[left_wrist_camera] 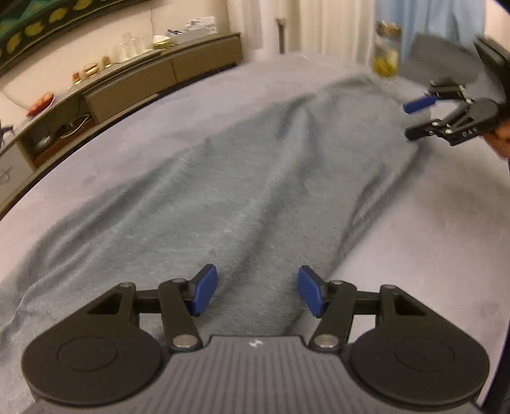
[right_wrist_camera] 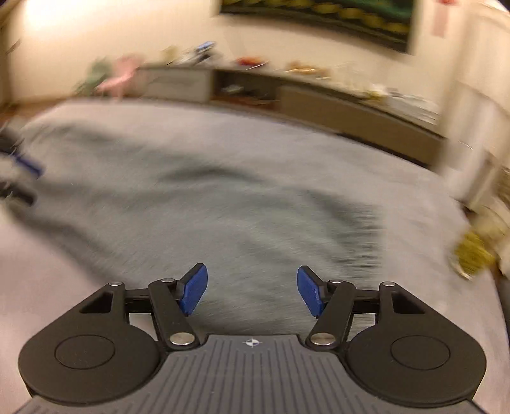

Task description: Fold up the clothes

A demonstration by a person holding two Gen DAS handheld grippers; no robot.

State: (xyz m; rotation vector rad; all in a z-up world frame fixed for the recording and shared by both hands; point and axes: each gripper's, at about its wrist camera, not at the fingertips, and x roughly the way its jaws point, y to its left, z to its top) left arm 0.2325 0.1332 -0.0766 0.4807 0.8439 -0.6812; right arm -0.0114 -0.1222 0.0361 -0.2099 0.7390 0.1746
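A grey-green garment (left_wrist_camera: pixel 255 178) lies spread in a long strip on a pale grey cloth surface (left_wrist_camera: pixel 430 223). My left gripper (left_wrist_camera: pixel 257 291) is open and empty, just above the garment's near end. My right gripper (left_wrist_camera: pixel 411 119) shows at the far right of the left wrist view, open, at the garment's far right edge. In the right wrist view, which is blurred, the right gripper (right_wrist_camera: pixel 252 289) is open and empty over the garment (right_wrist_camera: pixel 242 203), and the left gripper (right_wrist_camera: pixel 19 178) shows at the far left edge.
A glass jar with yellow contents (left_wrist_camera: pixel 386 51) stands beyond the garment's far end; it also shows in the right wrist view (right_wrist_camera: pixel 478 251). A low sideboard (left_wrist_camera: pixel 127 82) with dishes runs along the wall. A pale blue curtain (left_wrist_camera: pixel 414 19) hangs behind.
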